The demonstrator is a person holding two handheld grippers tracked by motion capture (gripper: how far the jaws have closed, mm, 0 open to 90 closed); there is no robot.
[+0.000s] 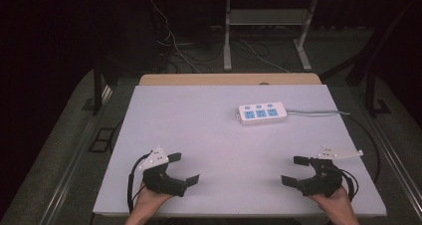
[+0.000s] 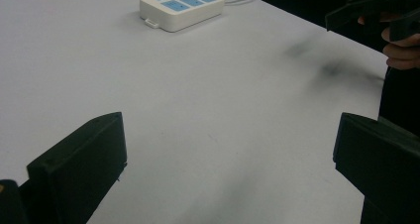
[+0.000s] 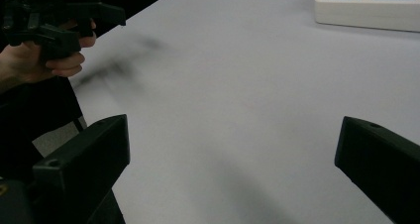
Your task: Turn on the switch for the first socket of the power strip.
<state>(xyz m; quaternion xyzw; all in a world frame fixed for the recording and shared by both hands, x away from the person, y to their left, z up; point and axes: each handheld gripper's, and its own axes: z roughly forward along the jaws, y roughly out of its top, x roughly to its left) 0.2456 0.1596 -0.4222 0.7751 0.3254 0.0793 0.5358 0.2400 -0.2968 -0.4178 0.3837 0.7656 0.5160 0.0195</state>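
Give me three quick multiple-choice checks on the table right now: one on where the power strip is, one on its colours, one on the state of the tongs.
1. The power strip lies
A. between the two tongs
B. on the far right part of the table
C. on the floor

2. Its socket faces are
A. red
B. blue
C. green

3. The left tongs and right tongs are
A. both open and empty
B. both shut on the strip
C. one open, one shut

Answers: 1 B, it sits beyond the tongs, right of centre. 2 B, blue panels on a white body. 3 A, each pair of jaws stands wide apart over bare table.
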